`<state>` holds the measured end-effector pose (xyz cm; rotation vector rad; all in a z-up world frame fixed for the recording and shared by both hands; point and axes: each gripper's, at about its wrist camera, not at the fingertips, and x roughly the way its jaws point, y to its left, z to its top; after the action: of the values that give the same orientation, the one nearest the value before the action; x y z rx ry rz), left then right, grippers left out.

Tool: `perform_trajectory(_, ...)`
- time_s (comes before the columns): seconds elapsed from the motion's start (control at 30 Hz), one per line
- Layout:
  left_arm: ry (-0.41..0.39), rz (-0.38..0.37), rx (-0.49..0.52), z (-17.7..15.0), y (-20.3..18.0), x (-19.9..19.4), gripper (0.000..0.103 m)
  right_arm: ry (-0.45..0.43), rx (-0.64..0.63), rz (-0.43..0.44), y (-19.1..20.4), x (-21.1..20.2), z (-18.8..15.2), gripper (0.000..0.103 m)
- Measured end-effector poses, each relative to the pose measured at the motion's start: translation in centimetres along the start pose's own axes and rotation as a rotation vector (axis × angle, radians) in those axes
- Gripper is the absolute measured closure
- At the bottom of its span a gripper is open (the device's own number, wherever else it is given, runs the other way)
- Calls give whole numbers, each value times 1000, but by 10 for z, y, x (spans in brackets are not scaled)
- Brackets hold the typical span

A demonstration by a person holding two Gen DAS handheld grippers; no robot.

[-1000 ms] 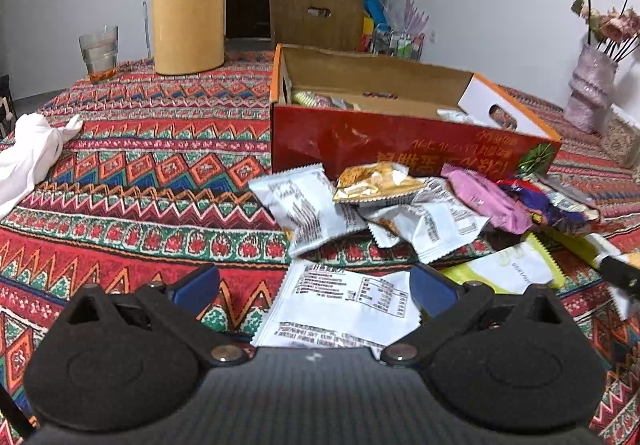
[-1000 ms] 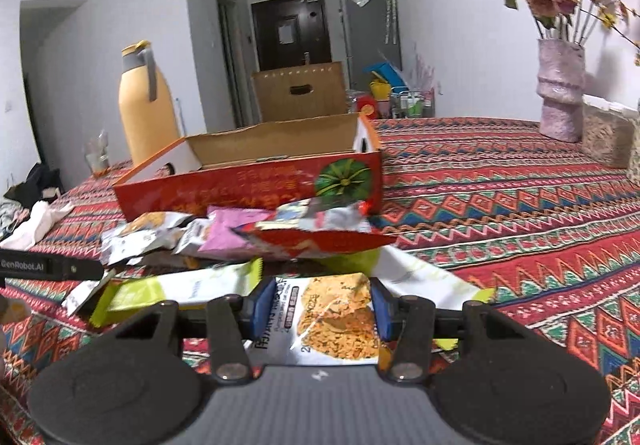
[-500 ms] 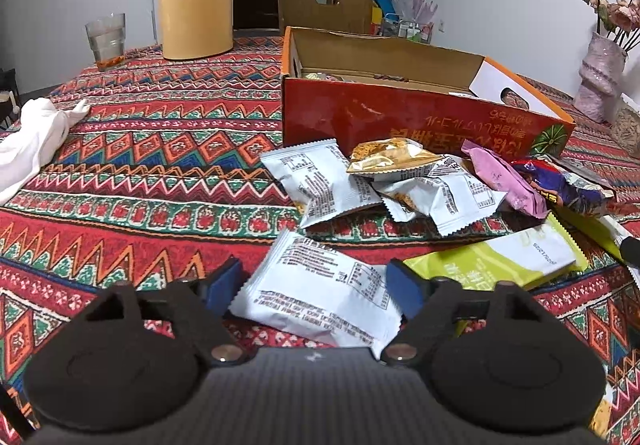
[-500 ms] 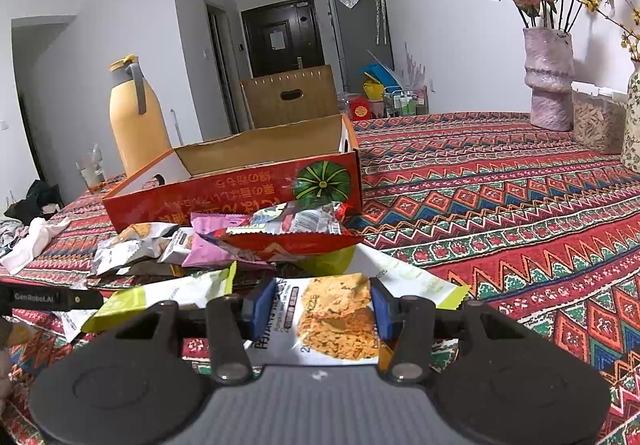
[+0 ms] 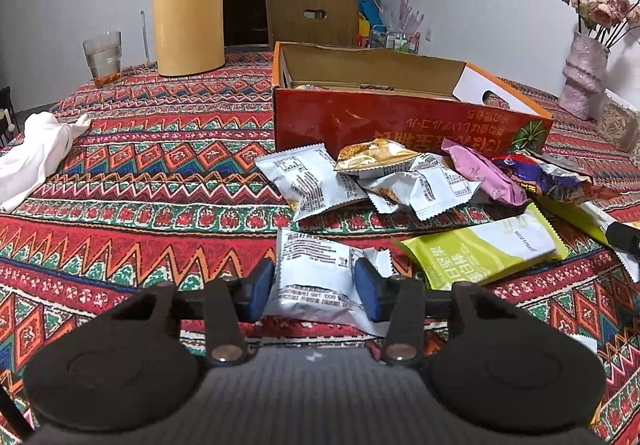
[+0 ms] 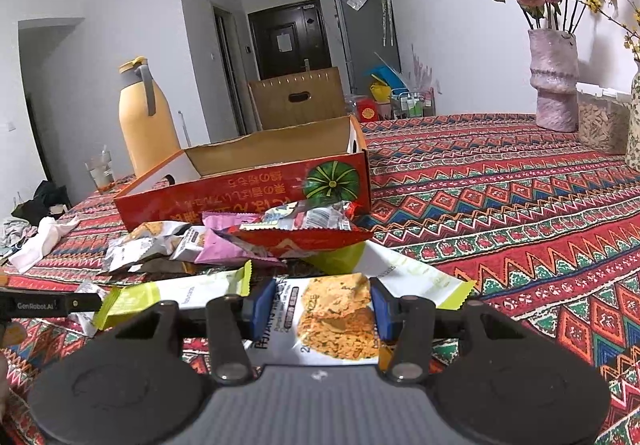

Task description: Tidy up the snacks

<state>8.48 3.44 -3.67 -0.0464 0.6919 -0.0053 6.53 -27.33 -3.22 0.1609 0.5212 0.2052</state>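
Observation:
My left gripper [image 5: 314, 287] is shut on a white snack packet [image 5: 316, 277] with printed text, low over the tablecloth. My right gripper [image 6: 322, 307] is shut on a white packet with a crisp-cake picture [image 6: 336, 319]. A pile of snack packets [image 5: 384, 181] lies in front of the open red cardboard box [image 5: 400, 121], which also shows in the right wrist view [image 6: 248, 189]. A green-and-white packet [image 5: 484, 253] lies right of the left gripper. A few snacks lie inside the box.
A yellow thermos [image 5: 190, 1], a glass [image 5: 102, 55] and a white cloth [image 5: 36, 153] are on the left of the patterned table. A pink vase with flowers [image 6: 554, 79] and a jar [image 6: 600, 123] stand at the right. A brown cardboard box [image 5: 312, 17] is behind.
My left gripper has closed its fingers onto the white text packet. My right gripper has kept its grip on the crisp-cake packet and shifted slightly.

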Motion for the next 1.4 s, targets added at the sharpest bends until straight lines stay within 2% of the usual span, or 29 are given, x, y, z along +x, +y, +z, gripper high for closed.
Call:
perform_trajectory(0.13,-10,2,-5,-1,1,-5,61,-9,-3,2,1,-4,0,54)
perform_trajectory(0.23,-6,10,-19,0,2,-6,57,-14,-5,3,3,-7,1,54)
perform_trajectory(0.3,-2,13,-29,0,3,-7,40,-17,-5,3,3,-9,1,54)
perform_trajectory(0.37,-8,18,-26,1,1,-8,31,-19,-6,4,3,-11,1,54)
perform_trajectory(0.47,7,11,-4,2,-5,-5,25,-20,-5,4,3,-11,1,54)
perform_trajectory(0.6,34,5,-5,5,-11,5,20,-18,-1,4,1,-10,1,54)
perform_trajectory(0.87,73,23,-16,7,-17,18,17,-7,8,7,-2,-4,0,54)
perform_trajectory(0.93,71,47,-6,6,-19,19,19,-3,11,8,-3,-2,0,54)
perform_trajectory(1.0,59,59,-15,6,-18,18,32,-1,11,12,-3,-1,-1,54)
perform_trajectory(1.23,36,21,-22,4,-14,8,50,-2,10,18,-3,-1,-2,54)
perform_trajectory(1.27,32,14,-24,5,-13,6,56,-4,9,19,-2,-1,-2,54)
perform_trajectory(1.4,12,10,-23,6,-13,-2,60,-15,6,20,-1,-6,-1,54)
